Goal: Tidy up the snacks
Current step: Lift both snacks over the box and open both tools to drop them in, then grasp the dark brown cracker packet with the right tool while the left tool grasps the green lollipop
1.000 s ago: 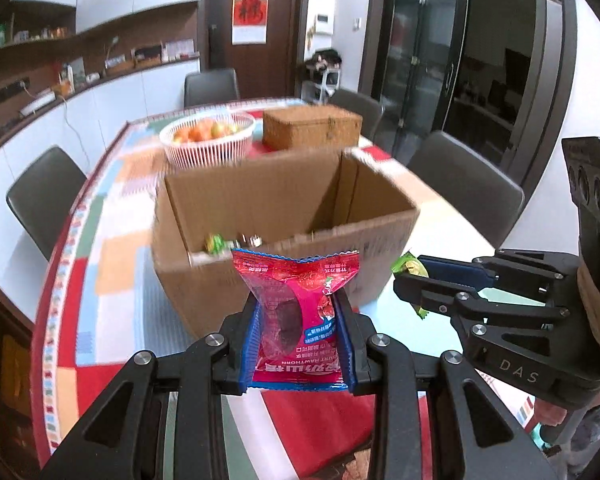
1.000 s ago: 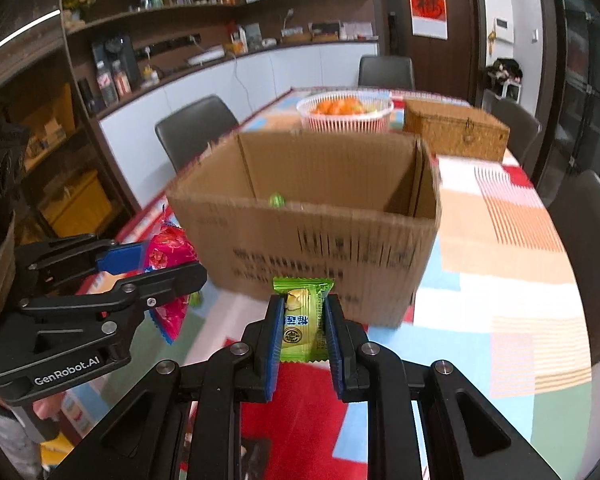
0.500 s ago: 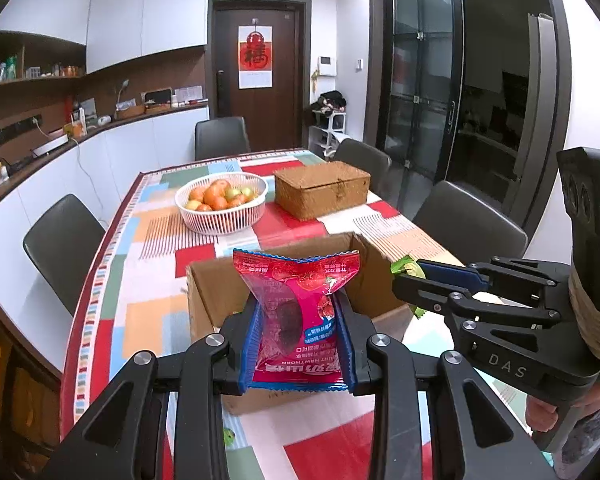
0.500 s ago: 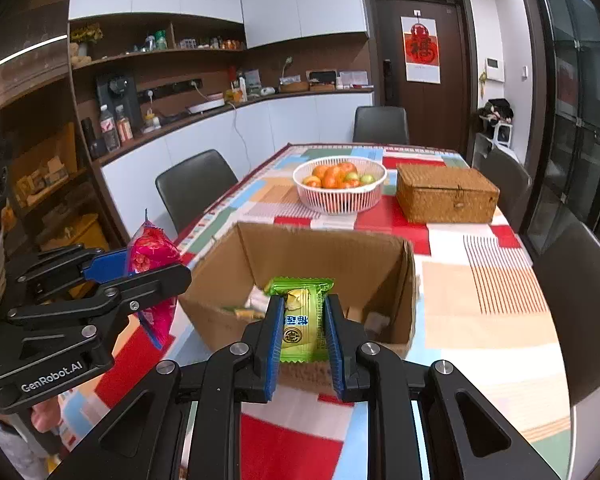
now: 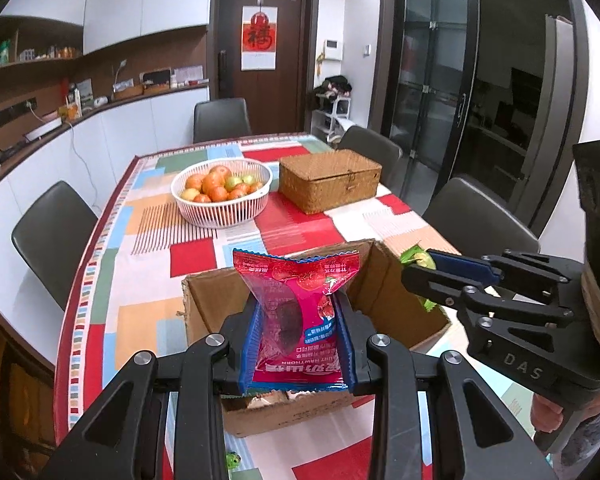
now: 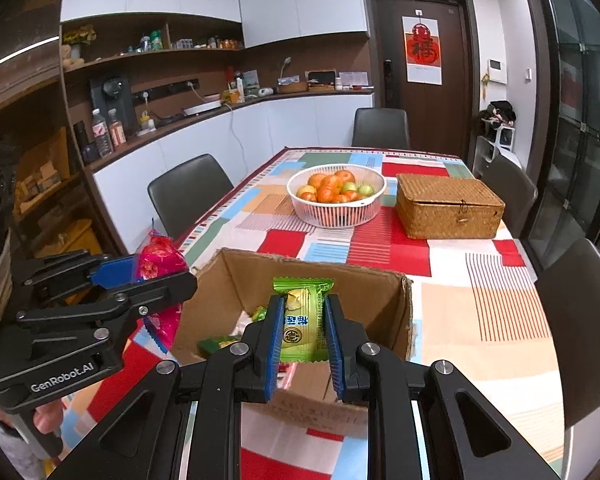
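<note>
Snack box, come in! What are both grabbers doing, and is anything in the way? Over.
Left gripper shut on red packet. Right gripper shut on green packet. Both over open cardboard box. Nothing in the way.

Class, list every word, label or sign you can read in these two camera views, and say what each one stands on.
"DAS": on the body of the right gripper.
"GenRobot.AI": on the body of the left gripper.
"HAWTHORN": on the red snack packet, seen upside down; its other print is too small to read.
Large red character: on the door poster.
Green snack packet: Chinese print, too blurred to read.
Cardboard box: front print, too blurred to read.
</note>
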